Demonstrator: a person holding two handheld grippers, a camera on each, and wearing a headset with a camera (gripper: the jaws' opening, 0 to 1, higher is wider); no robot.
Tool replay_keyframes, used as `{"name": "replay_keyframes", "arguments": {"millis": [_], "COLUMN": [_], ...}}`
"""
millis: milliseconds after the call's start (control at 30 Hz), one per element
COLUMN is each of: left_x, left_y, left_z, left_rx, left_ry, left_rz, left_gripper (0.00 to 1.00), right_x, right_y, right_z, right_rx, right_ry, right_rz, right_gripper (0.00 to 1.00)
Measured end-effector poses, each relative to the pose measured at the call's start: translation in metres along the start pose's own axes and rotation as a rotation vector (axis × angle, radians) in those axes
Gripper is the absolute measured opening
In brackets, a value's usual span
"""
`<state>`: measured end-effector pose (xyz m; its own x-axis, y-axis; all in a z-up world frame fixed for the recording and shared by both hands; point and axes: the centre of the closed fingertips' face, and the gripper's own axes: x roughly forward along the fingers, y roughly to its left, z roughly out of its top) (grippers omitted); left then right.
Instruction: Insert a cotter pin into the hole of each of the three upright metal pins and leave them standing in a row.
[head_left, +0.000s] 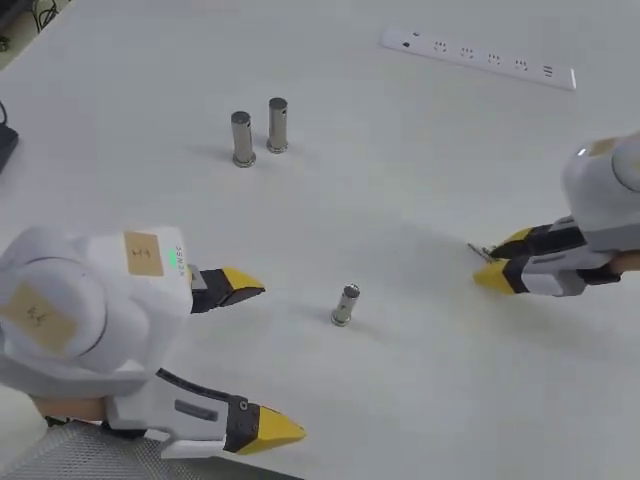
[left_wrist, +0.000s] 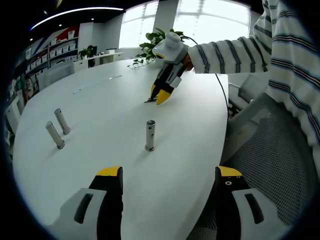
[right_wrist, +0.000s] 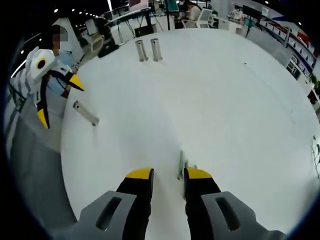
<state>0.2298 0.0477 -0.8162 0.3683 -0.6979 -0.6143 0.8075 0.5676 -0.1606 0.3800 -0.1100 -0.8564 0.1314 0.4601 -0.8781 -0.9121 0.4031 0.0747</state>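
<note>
The left tongs (head_left: 255, 357) hover over the near left edge of the white surface (head_left: 400, 170). Their yellow-tipped jaws are spread wide and hold nothing. In the left gripper view those tongs (left_wrist: 169, 172) face one metal pin (left_wrist: 150, 135), which stands upright, well ahead of the tips.

The right tongs (head_left: 497, 264) are low over the right side of the surface, tips almost on it. In the right gripper view these tongs (right_wrist: 169, 174) have a narrow gap between the jaws. A thin cotter pin (right_wrist: 181, 165) lies in that gap, close against the inner side of one jaw, with open space to the other jaw. In the head view the cotter pin (head_left: 480, 250) pokes out just past the tips.

The lone metal pin (head_left: 345, 305) stands toward the near edge, between the two tongs and apart from both. Two more metal pins (head_left: 241, 138) (head_left: 277, 125) stand upright side by side, farther in toward the far left. A white power strip (head_left: 478, 57) lies along the far right edge.
</note>
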Motion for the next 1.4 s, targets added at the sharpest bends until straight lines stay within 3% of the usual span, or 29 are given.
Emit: {"name": "replay_keyframes", "arguments": {"millis": [200,333,533,667,700,1033,1400], "left_x": [-0.002,-0.002,-0.002,-0.002,-0.003,-0.002,-0.002], "left_y": [-0.002,-0.005,-0.005,-0.004,-0.004,-0.004,-0.003], "left_z": [-0.001,-0.001,-0.006,-0.009,-0.01,-0.015,-0.009], "left_rx": [0.021,0.029,0.027,0.031,0.032,0.029,0.016], "left_ry": [0.018,0.024,0.032,0.043,0.045,0.057,0.033], "left_rz": [-0.002,-0.006,0.001,0.007,0.009,0.015,0.035], "left_gripper": [0.72,0.72,0.71,0.7,0.7,0.69,0.68], "right_x": [0.001,0.0,-0.001,0.0,0.003,0.004,0.005], "right_y": [0.001,0.0,-0.002,-0.006,-0.004,-0.007,-0.011], "right_z": [0.003,0.001,0.0,-0.008,-0.002,-0.005,-0.003], "right_rx": [-0.039,-0.005,-0.055,-0.108,-0.126,-0.112,-0.139], "right_ry": [0.008,0.025,0.051,0.112,0.081,0.103,0.123], "right_rz": [-0.002,-0.003,-0.021,-0.046,-0.036,-0.044,-0.067], "right_gripper": [0.26,0.23,0.2,0.2,0.19,0.15,0.06]}}
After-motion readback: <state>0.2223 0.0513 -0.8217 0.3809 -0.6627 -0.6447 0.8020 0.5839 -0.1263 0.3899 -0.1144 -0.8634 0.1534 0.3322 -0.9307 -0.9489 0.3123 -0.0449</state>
